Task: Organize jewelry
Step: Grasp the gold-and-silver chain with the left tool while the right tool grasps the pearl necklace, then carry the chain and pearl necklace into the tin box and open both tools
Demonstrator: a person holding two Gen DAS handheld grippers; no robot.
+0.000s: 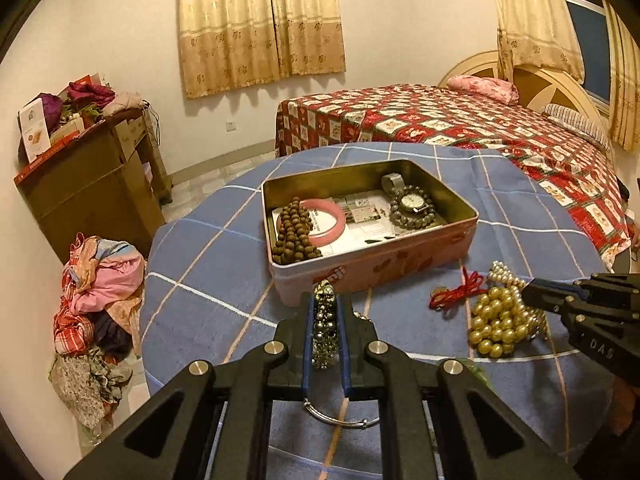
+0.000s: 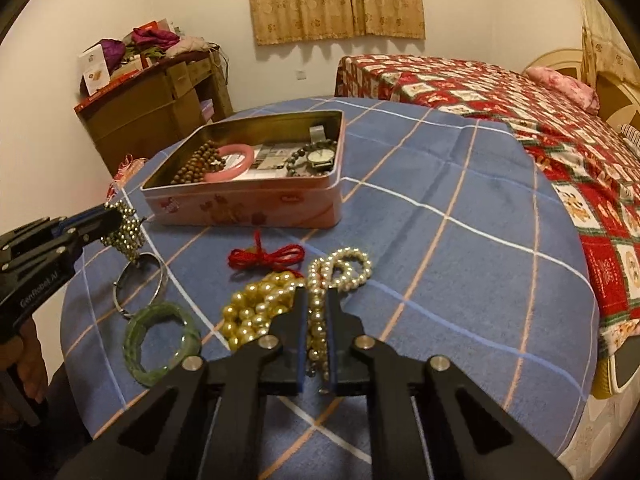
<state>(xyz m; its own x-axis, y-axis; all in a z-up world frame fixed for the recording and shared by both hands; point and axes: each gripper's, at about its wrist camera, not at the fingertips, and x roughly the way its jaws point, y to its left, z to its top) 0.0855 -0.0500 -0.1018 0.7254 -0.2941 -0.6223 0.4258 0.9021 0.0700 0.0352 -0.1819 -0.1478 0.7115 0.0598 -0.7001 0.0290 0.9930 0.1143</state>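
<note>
Left wrist, left gripper (image 1: 325, 312) pinching dark beaded bracelet (image 1: 324, 320), seemingly lifted.

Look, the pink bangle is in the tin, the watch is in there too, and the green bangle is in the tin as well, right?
Not quite. The pink bangle and the watch are in the tin, but the green bangle lies on the blue checked cloth, outside the tin, near the silver bangle. The right wrist view shows it.
</note>
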